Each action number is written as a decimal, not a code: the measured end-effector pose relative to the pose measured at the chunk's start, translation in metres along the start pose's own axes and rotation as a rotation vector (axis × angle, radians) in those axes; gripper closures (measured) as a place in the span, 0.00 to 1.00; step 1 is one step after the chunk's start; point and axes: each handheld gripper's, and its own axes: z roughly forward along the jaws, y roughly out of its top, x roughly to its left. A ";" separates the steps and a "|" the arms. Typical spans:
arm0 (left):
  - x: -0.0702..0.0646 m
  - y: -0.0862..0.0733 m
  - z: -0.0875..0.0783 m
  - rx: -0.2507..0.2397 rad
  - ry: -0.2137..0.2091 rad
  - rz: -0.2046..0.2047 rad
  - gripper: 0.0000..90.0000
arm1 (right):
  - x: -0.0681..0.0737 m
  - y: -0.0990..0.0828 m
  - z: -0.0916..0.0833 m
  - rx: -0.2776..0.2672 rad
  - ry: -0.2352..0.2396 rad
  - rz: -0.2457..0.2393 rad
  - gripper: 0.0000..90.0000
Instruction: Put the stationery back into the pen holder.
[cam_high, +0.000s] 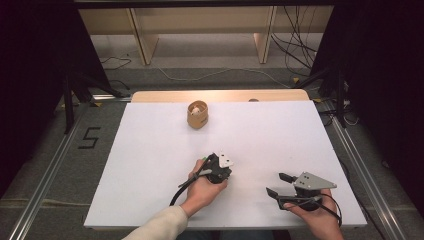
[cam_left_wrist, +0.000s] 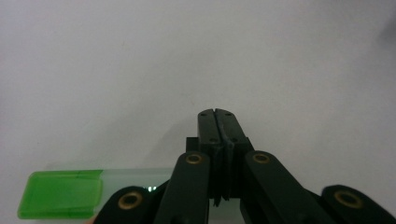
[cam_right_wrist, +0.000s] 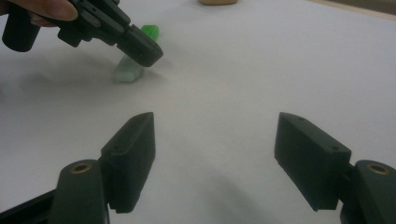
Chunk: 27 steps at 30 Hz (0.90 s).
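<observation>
The left gripper (cam_left_wrist: 215, 114), jaws clenched empty, hangs just beside the green tube (cam_left_wrist: 60, 193); the right gripper (cam_right_wrist: 215, 158) rests released.

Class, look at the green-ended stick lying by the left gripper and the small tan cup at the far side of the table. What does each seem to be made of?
Green-ended stick: likely plastic, with a glossy translucent green end and a frosted clear body that light passes through. Tan cup: possibly wood or cardboard, going by its matt, evenly tan wall; too small to tell which.
</observation>
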 end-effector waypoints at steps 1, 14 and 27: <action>0.000 0.000 0.001 0.004 0.009 -0.001 1.00 | 0.000 0.000 0.000 -0.002 0.001 -0.002 0.33; -0.002 0.000 0.000 0.068 0.004 0.022 1.00 | 0.000 -0.001 0.000 -0.002 0.004 0.002 0.33; -0.002 -0.016 -0.026 0.184 -0.046 0.038 1.00 | 0.000 -0.001 -0.001 0.003 0.000 0.004 0.33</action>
